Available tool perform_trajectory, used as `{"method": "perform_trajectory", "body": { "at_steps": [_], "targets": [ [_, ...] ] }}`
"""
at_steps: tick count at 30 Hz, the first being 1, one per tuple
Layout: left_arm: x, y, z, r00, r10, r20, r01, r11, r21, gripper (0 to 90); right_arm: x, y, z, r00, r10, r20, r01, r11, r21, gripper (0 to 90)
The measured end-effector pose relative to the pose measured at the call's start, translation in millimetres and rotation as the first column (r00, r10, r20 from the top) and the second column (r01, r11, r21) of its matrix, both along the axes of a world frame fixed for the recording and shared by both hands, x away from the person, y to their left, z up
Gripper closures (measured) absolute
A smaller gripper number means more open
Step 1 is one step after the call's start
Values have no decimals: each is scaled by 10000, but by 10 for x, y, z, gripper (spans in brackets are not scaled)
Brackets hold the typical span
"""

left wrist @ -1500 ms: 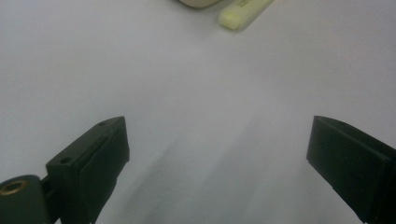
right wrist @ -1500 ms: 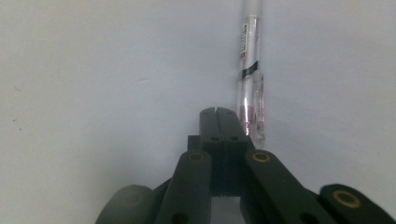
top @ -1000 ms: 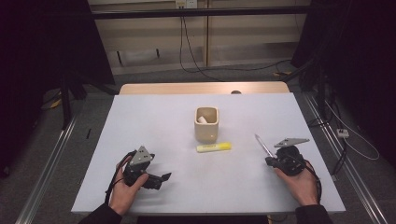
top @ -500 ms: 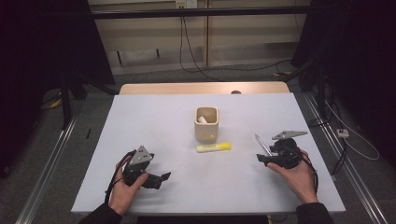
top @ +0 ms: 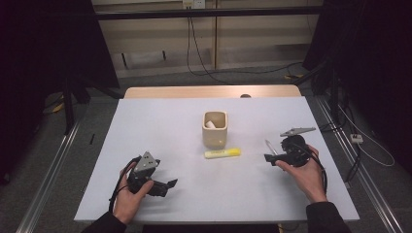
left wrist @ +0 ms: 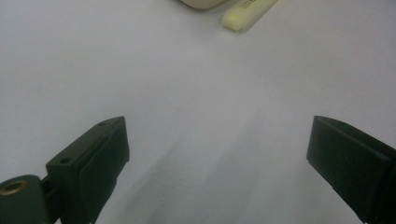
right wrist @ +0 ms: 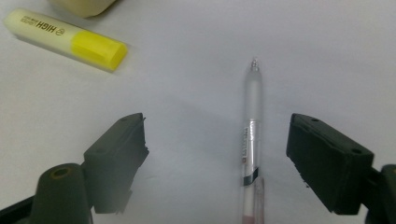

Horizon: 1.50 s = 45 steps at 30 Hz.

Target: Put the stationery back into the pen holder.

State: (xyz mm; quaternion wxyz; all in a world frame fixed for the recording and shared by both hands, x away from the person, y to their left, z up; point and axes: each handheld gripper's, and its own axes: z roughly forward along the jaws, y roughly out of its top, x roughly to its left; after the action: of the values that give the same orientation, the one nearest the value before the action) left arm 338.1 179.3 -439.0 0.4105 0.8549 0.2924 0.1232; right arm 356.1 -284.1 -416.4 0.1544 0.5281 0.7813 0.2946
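Left gripper [top: 167,184]: held in the person's left hand at the near left of the white table [top: 160,121], jaws standing wide apart with only bare tabletop between them; far ahead of its fingertips, seen in the left gripper view, lie the pale end of the yellow highlighter [left wrist: 247,11] and the base of the beige cup [left wrist: 201,3]. Beige cup [top: 214,129]: upright at the table's middle, something white inside it, well beyond both sets of fingers. Yellow highlighter [top: 222,153]: lying flat just in front of the cup, ahead and to the left of the right gripper's fingers, its bright cap end turned toward them. Clear pen [right wrist: 251,135]: lying flat on the table between the right gripper's fingers, nearer the right one, touching neither, tip pointing away from the gripper. Right gripper [top: 270,158]: held in the person's right hand at the near right, jaws having just been opening and now wide, gripping nothing.
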Motion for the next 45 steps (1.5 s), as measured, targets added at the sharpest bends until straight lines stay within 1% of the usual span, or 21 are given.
{"method": "perform_trajectory", "body": {
  "at_steps": [4, 6, 7, 9, 11, 16, 19, 22, 27, 30, 31, 36, 39, 42, 44, 45],
  "targets": [
    [0, 1, 0, 10000, 11, -2, -11, 10000, -7, 58, 79, -8, 21, 10000, -65, -36, 65, 9998, -211, 294],
    [1, 2, 0, 10000, 21, -14, -21, 10000, -8, 58, 123, -1, 30, 9999, -109, -88, 105, 9991, -415, 323],
    [0, 2, 0, 10000, 17, -13, -17, 10000, -7, 58, 148, 4, 31, 9999, -87, -110, 80, 9982, -590, 346],
    [-1, 2, 2, 10000, 1, -5, -1, 10000, -11, 58, 197, 17, 35, 9996, -106, -246, 85, 9966, -823, 371],
    [-2, 2, 1, 10000, 6, -29, -6, 10000, -52, 58, 246, 19, 34, 9995, -115, -289, 88, 9957, -919, 405],
    [-2, 3, 0, 10000, 25, -33, -25, 10000, -55, 58, 363, 2, 7, 9978, -277, -595, 210, 9937, -1101, 465],
    [0, 4, 1, 10000, 7, 4, -7, 10000, -7, 58, 406, -2, -2, 9963, -374, -773, 278, 9922, -1213, 512],
    [-1, 3, 1, 10000, 2, 6, -2, 10000, -2, 58, 436, 12, -20, 9929, -403, -1122, 254, 9911, -1306, 546],
    [-2, 4, 1, 10000, 8, 1, -8, 10000, -2, 58, 482, 48, -44, 9894, -301, -1423, 97, 9898, -1418, 598],
    [-1, 5, 0, 10000, 25, -9, -25, 10000, -12, 58, 507, 73, -60, 9858, -291, -1652, 23, 9871, -1600, 628],
    [-2, 4, -1, 10000, 24, -31, -24, 10000, -40, 58, 517, 73, -65, 9853, -239, -1694, -47, 9860, -1665, 631],
    [-2, 5, -1, 10000, 27, -31, -27, 10000, -37, 58, 548, 90, -93, 9804, -323, -1945, -26, 9843, -1767, 661],
    [-1, 6, 0, 10000, 25, 5, -25, 10000, -1, 58, 559, 82, -112, 9788, -409, -2007, 33, 9829, -1844, 682],
    [1, 6, -1, 10000, 13, 5, -13, 10000, 31, 58, 563, 80, -122, 9766, -372, -2117, -26, 9828, -1848, 706],
    [3, 7, 0, 10000, 5, 28, -5, 10000, 59, 58, 565, 86, -123, 9767, -367, -2113, -35, 9824, -1866, 715],
    [3, 8, 0, 10000, 9, 36, -9, 10000, 61, 58, 567, 89, -125, 9766, -339, -2124, -65, 9824, -1868, 738]
  ]
}}
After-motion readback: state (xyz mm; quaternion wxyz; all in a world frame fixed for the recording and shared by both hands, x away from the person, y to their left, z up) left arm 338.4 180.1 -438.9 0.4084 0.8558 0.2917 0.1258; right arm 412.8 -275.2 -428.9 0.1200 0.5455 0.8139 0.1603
